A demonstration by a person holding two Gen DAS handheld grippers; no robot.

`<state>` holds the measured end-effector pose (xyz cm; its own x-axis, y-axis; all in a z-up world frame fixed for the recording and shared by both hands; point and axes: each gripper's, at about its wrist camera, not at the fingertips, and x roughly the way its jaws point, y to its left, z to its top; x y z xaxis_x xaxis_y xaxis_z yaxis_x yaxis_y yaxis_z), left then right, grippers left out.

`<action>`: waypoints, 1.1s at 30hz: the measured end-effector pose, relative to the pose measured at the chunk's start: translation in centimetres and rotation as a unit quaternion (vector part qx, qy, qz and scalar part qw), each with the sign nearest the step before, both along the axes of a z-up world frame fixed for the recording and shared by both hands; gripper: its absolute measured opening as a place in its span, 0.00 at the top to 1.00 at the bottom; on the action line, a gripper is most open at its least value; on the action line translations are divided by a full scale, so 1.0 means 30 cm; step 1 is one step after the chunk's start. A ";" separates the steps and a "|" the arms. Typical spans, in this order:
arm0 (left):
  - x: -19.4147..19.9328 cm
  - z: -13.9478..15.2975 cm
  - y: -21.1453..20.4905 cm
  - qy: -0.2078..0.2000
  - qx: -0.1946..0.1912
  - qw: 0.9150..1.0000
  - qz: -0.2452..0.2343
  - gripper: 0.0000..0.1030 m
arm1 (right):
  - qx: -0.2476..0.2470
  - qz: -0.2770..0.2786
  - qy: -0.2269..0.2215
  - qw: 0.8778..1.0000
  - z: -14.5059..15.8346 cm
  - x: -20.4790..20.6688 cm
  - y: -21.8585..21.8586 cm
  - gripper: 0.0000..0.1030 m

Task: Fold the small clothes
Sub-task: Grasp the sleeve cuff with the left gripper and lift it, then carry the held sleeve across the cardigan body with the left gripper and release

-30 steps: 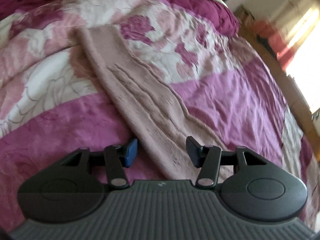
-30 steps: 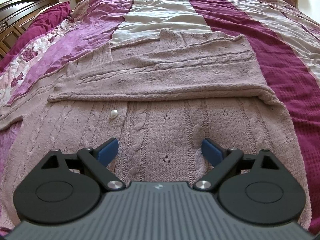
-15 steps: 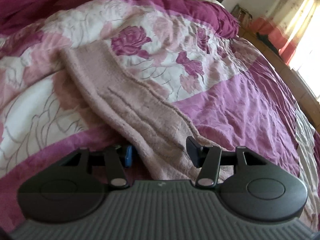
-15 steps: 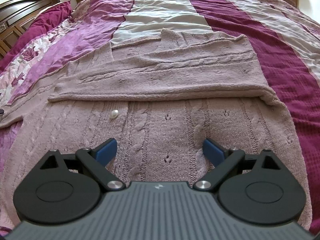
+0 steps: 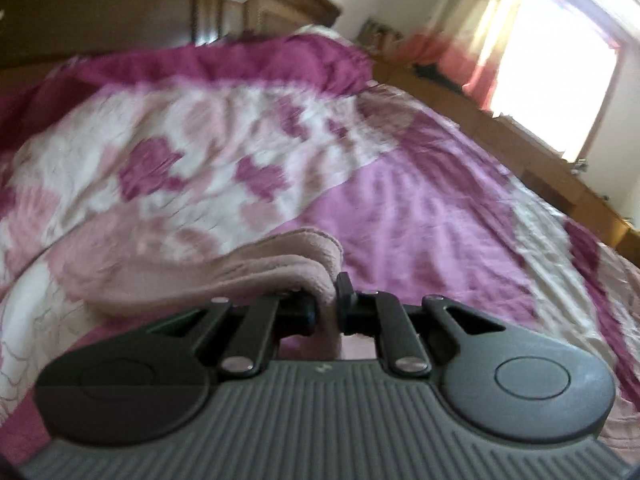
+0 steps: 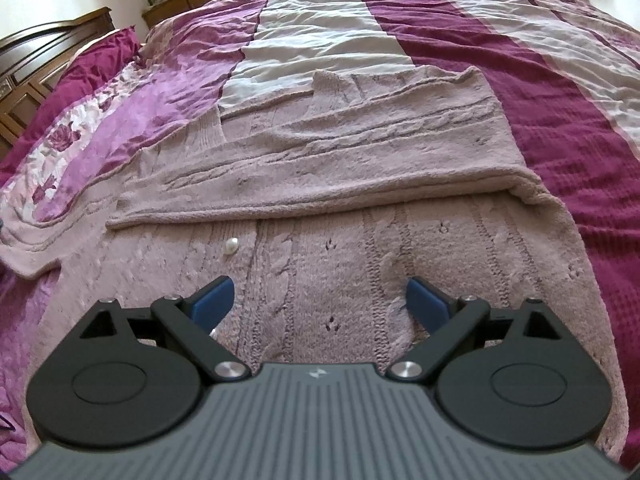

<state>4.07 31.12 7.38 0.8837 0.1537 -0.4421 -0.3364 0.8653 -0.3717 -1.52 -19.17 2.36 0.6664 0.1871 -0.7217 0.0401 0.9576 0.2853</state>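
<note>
Left gripper clamped on pink sleeve, fabric bunched up off the bedspread. Right gripper jaws wide apart, hovering over cardigan spread flat on bed, other sleeve folded across it, pearl button exposed.

My dusty-pink cable-knit cardigan lies flat on the bed, front up, filling the middle of the right wrist view. One sleeve is folded across the body, running from 9 o'clock to 3 o'clock. A pearl button sits at about 10 o'clock from centre, just below that folded edge. The other sleeve trails off toward 9 o'clock; in the blurred left wrist view its cuff end is bunched and lifted, pinched in my left tongs.
</note>
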 end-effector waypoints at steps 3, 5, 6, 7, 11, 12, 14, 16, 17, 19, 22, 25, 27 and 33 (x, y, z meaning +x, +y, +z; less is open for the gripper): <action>-0.004 0.055 -0.080 -0.024 0.003 0.999 -0.023 0.90 | 0.005 -0.004 -0.003 1.000 0.003 -0.007 -0.012 0.06; -0.010 0.083 -0.142 -0.040 0.005 0.998 -0.039 0.90 | 0.011 -0.008 -0.004 1.000 0.003 -0.010 -0.022 0.06; -0.013 0.095 -0.175 -0.045 0.006 0.998 -0.048 0.90 | 0.014 -0.009 -0.005 1.000 0.003 -0.012 -0.025 0.06; -0.014 0.104 -0.206 -0.049 0.006 0.997 -0.056 0.90 | 0.016 -0.009 -0.006 1.000 0.003 -0.014 -0.029 0.06; -0.027 0.122 -0.331 -0.059 0.007 0.994 -0.094 0.91 | 0.020 -0.008 -0.009 1.000 0.003 -0.020 -0.036 0.06; -0.030 0.124 -0.362 -0.061 0.009 0.993 -0.103 0.91 | 0.021 -0.009 -0.009 1.000 0.002 -0.020 -0.038 0.06; -0.033 0.115 -0.427 -0.060 0.013 0.990 -0.127 0.91 | 0.024 -0.010 -0.009 1.000 0.002 -0.021 -0.042 0.06; -0.034 0.095 -0.478 -0.052 0.011 0.988 -0.144 0.91 | 0.026 -0.011 -0.010 1.000 0.003 -0.022 -0.045 0.06; -0.032 0.082 -0.501 -0.047 0.005 0.987 -0.152 0.91 | 0.026 -0.012 -0.011 1.000 0.004 -0.023 -0.047 0.06; -0.029 0.055 -0.541 -0.036 -0.006 0.986 -0.164 0.91 | 0.026 -0.013 -0.012 0.999 0.006 -0.027 -0.051 0.06; -0.025 0.024 -0.590 -0.022 -0.005 0.984 -0.177 0.91 | 0.029 -0.017 -0.013 0.999 0.006 -0.031 -0.062 0.06; -0.035 -0.001 -0.633 -0.010 0.003 0.981 -0.193 0.91 | 0.031 -0.021 -0.013 0.999 0.006 -0.032 -0.066 0.06; -0.039 -0.019 -0.654 -0.002 0.013 0.980 -0.199 0.91 | 0.029 -0.021 -0.013 0.999 0.008 -0.035 -0.059 0.06; -0.039 -0.082 -0.683 0.048 0.020 0.975 -0.216 0.89 | 0.033 -0.013 -0.011 0.999 0.017 -0.025 -0.036 0.06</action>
<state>2.89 10.64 4.93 0.8249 -0.2059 -0.5265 0.0320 0.9468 -0.3202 -2.27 -20.26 2.88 0.6870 0.2170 -0.6935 0.0574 0.9352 0.3494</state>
